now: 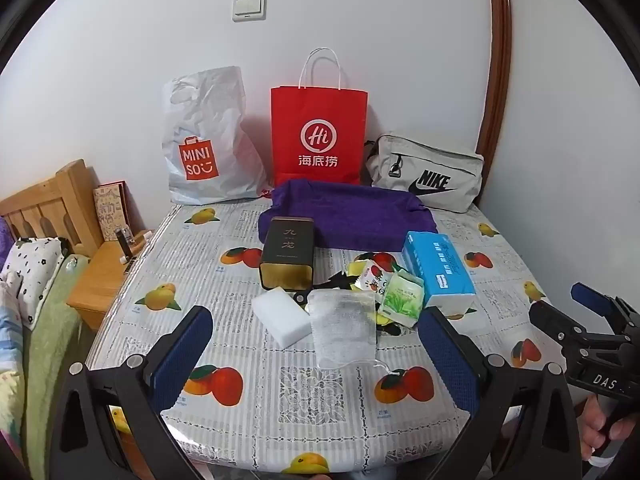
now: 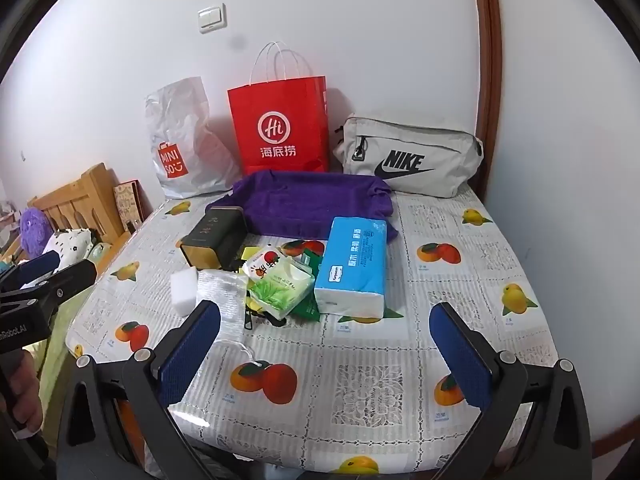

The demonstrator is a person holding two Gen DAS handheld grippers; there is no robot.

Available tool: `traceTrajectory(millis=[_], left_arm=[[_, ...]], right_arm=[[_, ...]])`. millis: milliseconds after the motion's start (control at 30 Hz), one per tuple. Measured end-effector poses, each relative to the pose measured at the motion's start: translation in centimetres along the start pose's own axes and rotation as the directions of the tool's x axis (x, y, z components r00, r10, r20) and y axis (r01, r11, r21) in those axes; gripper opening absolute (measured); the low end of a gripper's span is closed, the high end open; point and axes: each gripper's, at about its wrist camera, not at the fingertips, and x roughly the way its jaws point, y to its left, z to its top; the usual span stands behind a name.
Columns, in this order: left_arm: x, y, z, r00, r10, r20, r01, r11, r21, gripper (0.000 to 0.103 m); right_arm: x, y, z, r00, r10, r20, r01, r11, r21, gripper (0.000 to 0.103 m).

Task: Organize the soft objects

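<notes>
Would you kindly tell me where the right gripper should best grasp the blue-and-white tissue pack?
Probably across the narrow width of the blue-and-white soft tissue pack, near its white front end, coming from above: it lies flat, lengthwise, with its right side free.

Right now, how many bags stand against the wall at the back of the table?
3: the white Miniso plastic bag on the left, the red Haidilao paper bag in the middle, the grey Nike pouch on the right. Nothing shows behind them.

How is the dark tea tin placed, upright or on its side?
On its side: the dark tea tin lies flat on the table, its golden end facing the camera.
</notes>
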Motion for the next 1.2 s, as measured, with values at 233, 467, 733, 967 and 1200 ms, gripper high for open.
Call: traceTrajectory(millis=[233, 467, 733, 967, 1200], left_arm=[[0.2, -0.6, 0.4, 1.000, -0.002, -0.020, 0.002, 1.000, 0.004, 0.103], [-0.4, -0.3, 0.2, 1.000, -0.004, 0.002, 0.004, 1.000, 0.013, 0.103], [-0.5, 0.0, 0.0, 1.000, 0.000, 0.002, 0.000, 1.000, 0.012, 0.103], [-0.6, 0.0, 0.1, 1.000, 0.003, 0.001, -0.003, 1.000, 0.013, 0.103], [-0.6, 0.0, -0.2, 1.000, 0.004, 0.000, -0.004, 1.000, 0.016, 0.103]], right_arm=[[-0.4, 0.3, -0.1, 1.000, 0.004, 0.010, -0.004, 1.000, 0.006, 0.103], [-0.9, 0.3, 0.7, 1.000, 0.008, 0.018, -0.008, 1.000, 0.013, 0.103], [-1.3, 0.0, 0.3, 1.000, 0.008, 0.029, -0.009, 1.000, 0.018, 0.103], [-1.5, 0.2, 0.3, 0.999, 0.007, 0.032, -0.008, 1.000, 0.015, 0.103], [-1.5, 0.2, 0.3, 0.999, 0.009, 0.034, -0.009, 1.000, 0.017, 0.103]])
